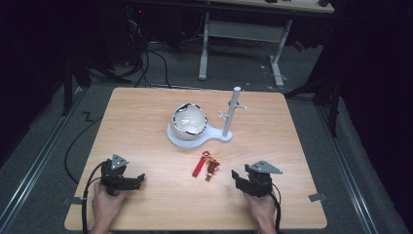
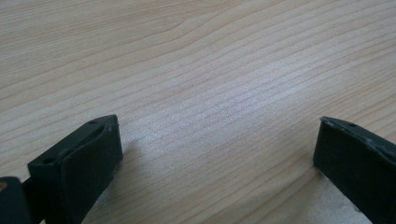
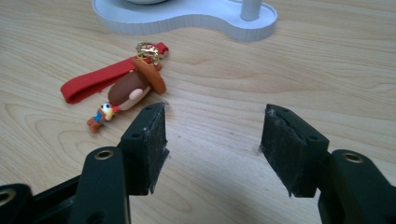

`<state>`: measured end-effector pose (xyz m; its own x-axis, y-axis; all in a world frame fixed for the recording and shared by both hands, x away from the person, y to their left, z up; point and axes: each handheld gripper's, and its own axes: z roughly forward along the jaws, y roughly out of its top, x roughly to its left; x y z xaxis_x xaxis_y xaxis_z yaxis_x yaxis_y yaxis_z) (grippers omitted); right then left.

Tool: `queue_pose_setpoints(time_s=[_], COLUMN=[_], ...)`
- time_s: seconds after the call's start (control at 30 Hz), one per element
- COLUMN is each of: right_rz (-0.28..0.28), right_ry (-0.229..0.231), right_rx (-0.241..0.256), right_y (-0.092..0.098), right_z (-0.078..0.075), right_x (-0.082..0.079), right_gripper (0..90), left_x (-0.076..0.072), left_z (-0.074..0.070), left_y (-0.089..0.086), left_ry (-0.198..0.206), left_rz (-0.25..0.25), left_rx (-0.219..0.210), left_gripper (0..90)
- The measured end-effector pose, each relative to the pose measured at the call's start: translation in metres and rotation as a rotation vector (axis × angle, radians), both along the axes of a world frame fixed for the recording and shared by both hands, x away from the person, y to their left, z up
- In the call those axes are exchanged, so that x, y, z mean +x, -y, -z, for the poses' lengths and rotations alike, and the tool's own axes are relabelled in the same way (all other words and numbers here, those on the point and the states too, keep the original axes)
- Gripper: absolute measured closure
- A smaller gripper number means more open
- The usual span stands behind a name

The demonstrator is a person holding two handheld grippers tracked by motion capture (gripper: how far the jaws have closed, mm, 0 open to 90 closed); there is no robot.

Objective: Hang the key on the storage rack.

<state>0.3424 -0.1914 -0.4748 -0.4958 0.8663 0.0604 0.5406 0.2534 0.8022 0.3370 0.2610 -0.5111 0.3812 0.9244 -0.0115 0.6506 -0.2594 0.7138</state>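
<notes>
High view: keychain figure with red strap lies on table, near white stand. Right gripper just beside it, jaws spread, empty. Left gripper well apart, jaws wide, empty.

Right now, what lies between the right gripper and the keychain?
Nothing: bare wooden table separates the right gripper from the keychain, clearest in the right gripper view.
</notes>
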Motion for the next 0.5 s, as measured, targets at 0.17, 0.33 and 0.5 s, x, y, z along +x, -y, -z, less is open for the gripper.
queue_pose_setpoints(time_s=[0.17, 0.33, 0.5], right_rz=[-0.021, -0.042, -0.055], right_ry=[-0.004, -0.015, -0.026], right_rx=[0.012, 0.004, 0.008], right_y=[-0.009, -0.018, -0.028], right_z=[0.0, 0.003, 0.005], right_x=[0.0, 0.001, 0.003], right_gripper=[40.0, 39.0, 37.6], left_x=[0.0, 0.0, 0.0], left_z=[0.0, 0.0, 0.0], left_y=[0.0, 0.0, 0.0], left_ry=[0.0, 0.0, 0.0], left_rz=[0.0, 0.0, 0.0], left_rx=[0.0, 0.0, 0.0], left_gripper=[1.5, 1.5, 1.5])
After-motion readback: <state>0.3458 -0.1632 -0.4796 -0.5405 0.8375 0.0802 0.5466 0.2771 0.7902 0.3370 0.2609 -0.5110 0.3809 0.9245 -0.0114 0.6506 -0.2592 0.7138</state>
